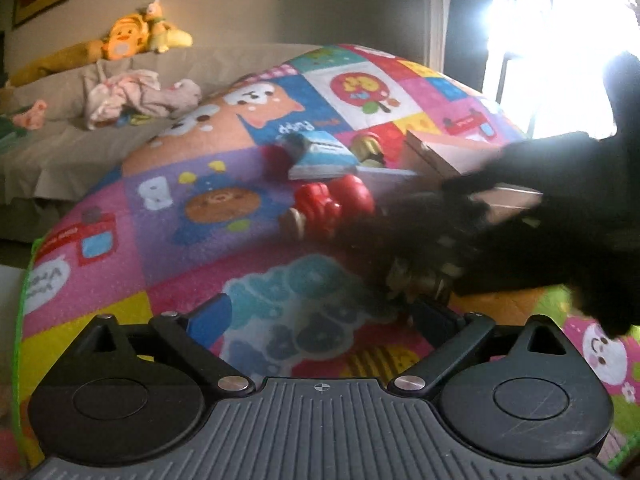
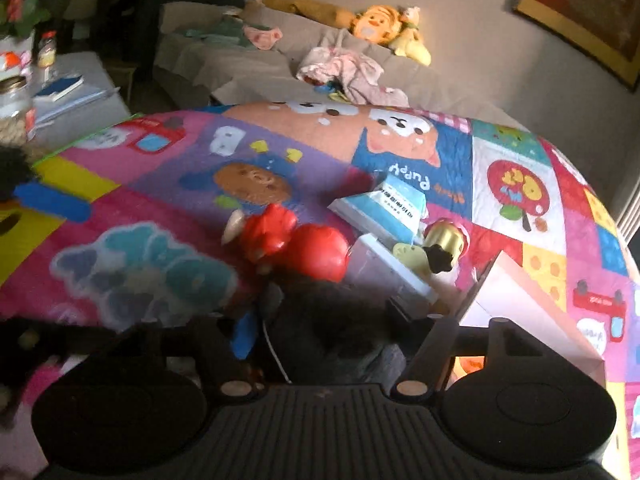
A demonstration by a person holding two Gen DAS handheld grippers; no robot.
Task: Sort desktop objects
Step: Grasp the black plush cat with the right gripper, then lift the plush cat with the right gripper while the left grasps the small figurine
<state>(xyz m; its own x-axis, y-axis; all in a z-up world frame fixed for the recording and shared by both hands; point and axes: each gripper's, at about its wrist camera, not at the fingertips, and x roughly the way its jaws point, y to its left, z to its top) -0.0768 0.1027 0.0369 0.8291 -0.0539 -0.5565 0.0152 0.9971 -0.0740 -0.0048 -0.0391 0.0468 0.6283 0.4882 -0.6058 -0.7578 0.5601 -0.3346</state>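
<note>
On the colourful cartoon cloth (image 1: 160,240) lie a red lumpy toy (image 1: 332,204) (image 2: 296,244), a blue-and-white box (image 1: 324,156) (image 2: 384,208) and a yellow toy with a black star knob (image 2: 440,244). An open pale pink box (image 2: 520,300) (image 1: 452,152) stands to their right. My left gripper (image 1: 320,312) is open over the cloth with nothing between its blue-tipped fingers. My right gripper (image 2: 324,324) is just in front of the red toy. A black fuzzy thing (image 2: 332,316) fills its gap, and I cannot make out whether the pads press on it. In the left wrist view the right hand is a dark blur (image 1: 500,220).
A clear plastic box (image 2: 384,264) lies beside the blue-and-white one. Behind the table, a covered sofa (image 1: 60,148) holds an orange plush toy (image 1: 120,40) and crumpled clothes (image 1: 132,96). A side table with a jar (image 2: 14,112) and books stands at the far left. A bright window (image 1: 560,40) glares.
</note>
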